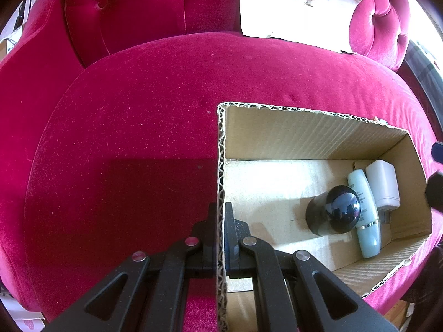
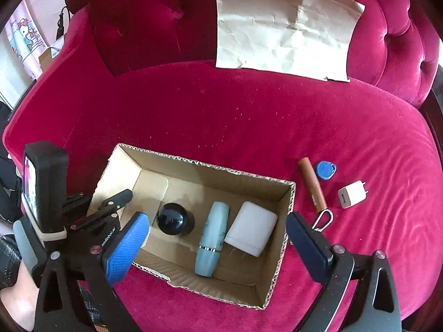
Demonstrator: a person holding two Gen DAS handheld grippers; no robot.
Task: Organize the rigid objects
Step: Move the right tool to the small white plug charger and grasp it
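Left claw (image 1: pixel 220 218) pinches the cardboard box (image 1: pixel 220 149) wall. Right claw (image 2: pixel 216 238) hangs spread wide above the box, empty.

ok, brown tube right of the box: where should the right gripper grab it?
Mid-barrel of the brown tube, from above, right gripper jaws across its narrow width. It lies flat on the sofa cushion, with the blue tag close at its far end, so stay central.

2 chargers (image 2: pixel 250 232); 2 tubes (image 2: pixel 211 239); 1 box (image 2: pixel 288 215)
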